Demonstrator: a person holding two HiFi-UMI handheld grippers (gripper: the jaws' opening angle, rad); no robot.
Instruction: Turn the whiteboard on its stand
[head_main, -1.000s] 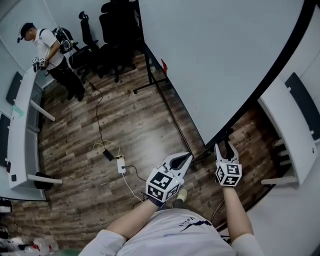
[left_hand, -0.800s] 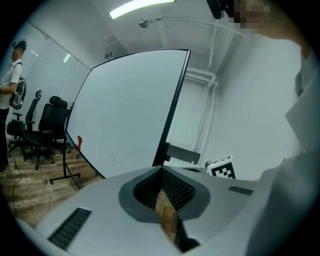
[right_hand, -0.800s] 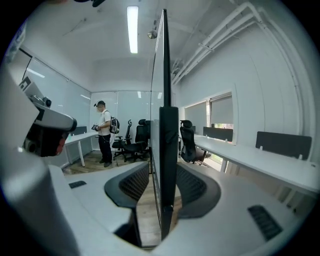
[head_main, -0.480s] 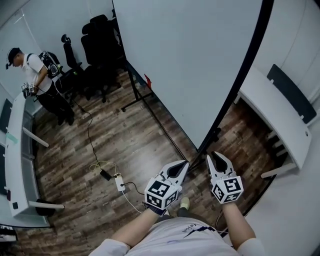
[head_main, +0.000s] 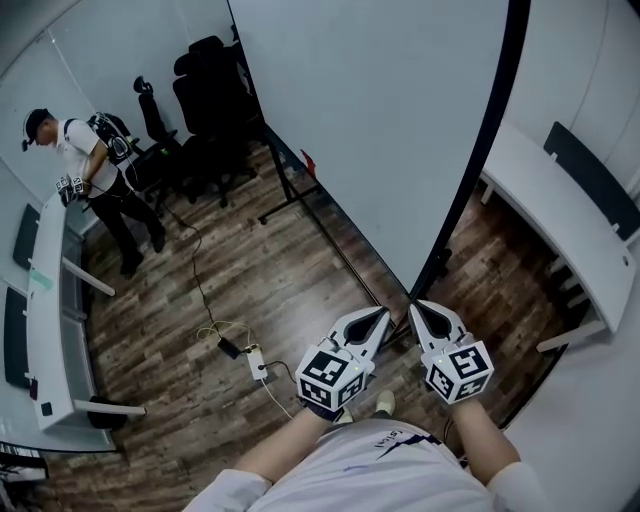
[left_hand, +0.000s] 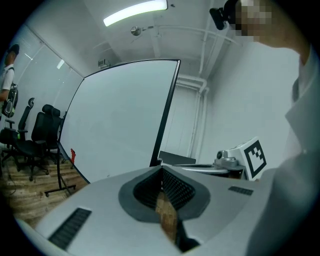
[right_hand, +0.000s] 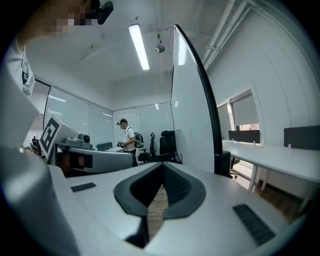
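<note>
The whiteboard (head_main: 380, 120) is a large white panel with a black frame (head_main: 478, 170), upright on a black stand (head_main: 292, 190) over the wooden floor. It also shows in the left gripper view (left_hand: 120, 120) and edge-on in the right gripper view (right_hand: 192, 115). My left gripper (head_main: 385, 312) is shut and empty, just short of the board's lower corner. My right gripper (head_main: 413, 305) sits beside it, its jaws closing until they touch, with nothing between them. The tips of the left gripper (left_hand: 161, 167) and the right gripper (right_hand: 162, 165) meet in their own views.
A person (head_main: 90, 165) stands at the back left beside a long white desk (head_main: 45, 330). Black office chairs (head_main: 205, 95) stand behind the board. A power strip (head_main: 257, 362) and cables lie on the floor. Another white desk (head_main: 560, 215) runs along the right.
My right gripper was open around the board's lower frame corner; it has drawn back toward me and shut empty. The left gripper stayed shut. My view has shifted.
</note>
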